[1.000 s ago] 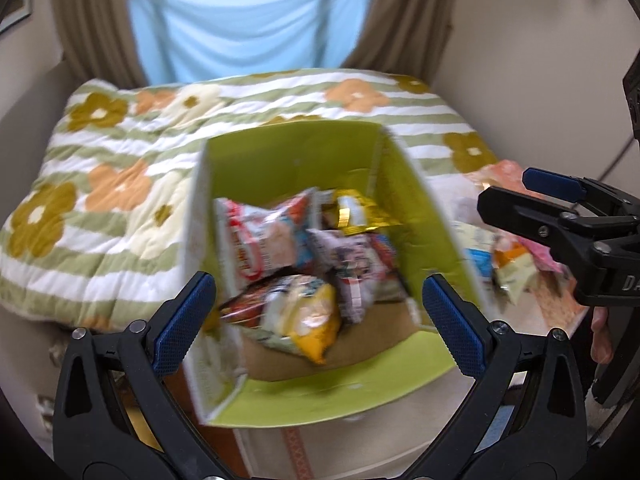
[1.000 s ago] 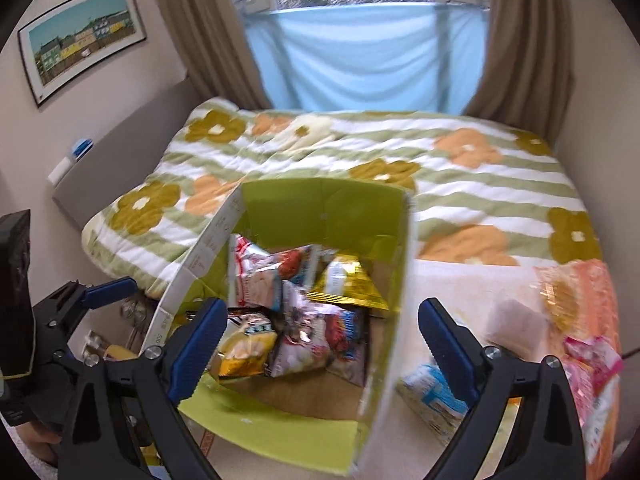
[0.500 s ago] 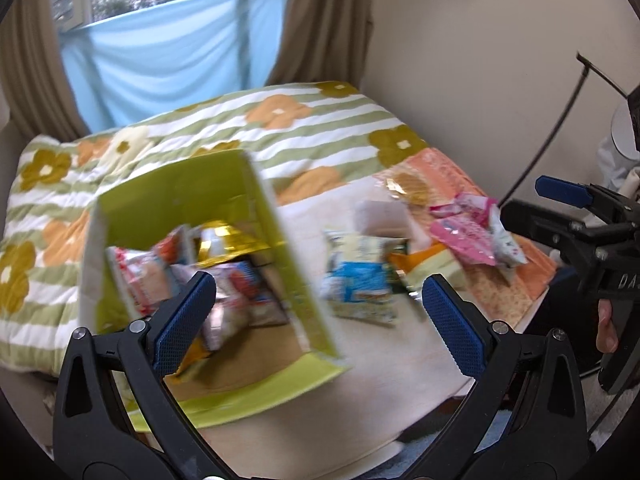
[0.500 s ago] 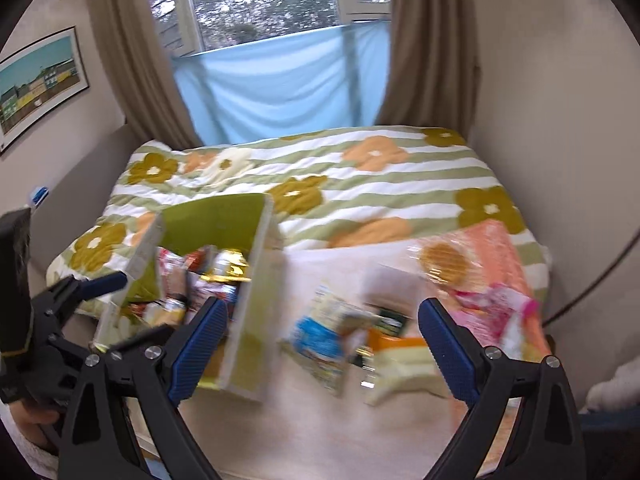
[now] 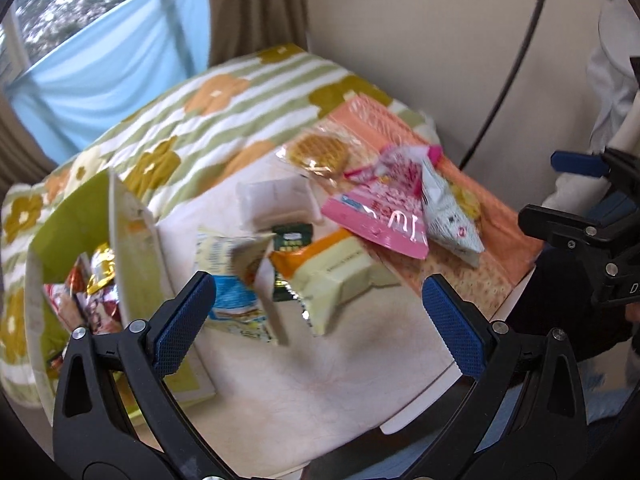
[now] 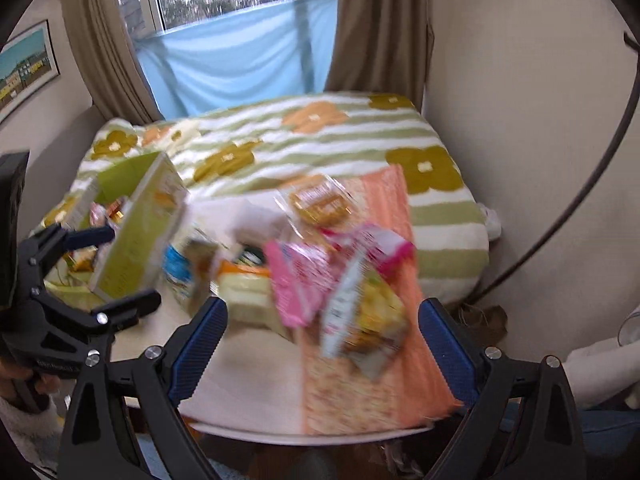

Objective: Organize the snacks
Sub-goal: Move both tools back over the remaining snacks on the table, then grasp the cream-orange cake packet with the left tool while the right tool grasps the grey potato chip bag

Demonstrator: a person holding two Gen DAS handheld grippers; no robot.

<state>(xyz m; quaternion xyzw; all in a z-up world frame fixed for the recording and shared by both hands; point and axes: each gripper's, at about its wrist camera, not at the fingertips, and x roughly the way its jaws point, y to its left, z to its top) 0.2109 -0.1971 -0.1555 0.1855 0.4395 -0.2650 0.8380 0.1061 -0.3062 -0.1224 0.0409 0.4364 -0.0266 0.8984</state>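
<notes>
Both claws empty, jaws apart: left gripper point(image 5: 318, 312), right gripper point(image 6: 322, 338). Step: choosing next packet. Next: descend on pink packet point(image 5: 380, 216), carry to green box point(image 5: 138, 256).

Bed with green-striped floral quilt point(image 6: 320, 140) behind table point(image 5: 320, 380). Orange patterned cloth point(image 6: 360, 392) over table's right part. Blue fabric point(image 6: 236, 52) across window bottom, brown curtains point(image 6: 380, 24) either side. Framed picture point(image 6: 24, 68) on left wall. Black cable point(image 5: 508, 80) runs down beige right wall.
</notes>
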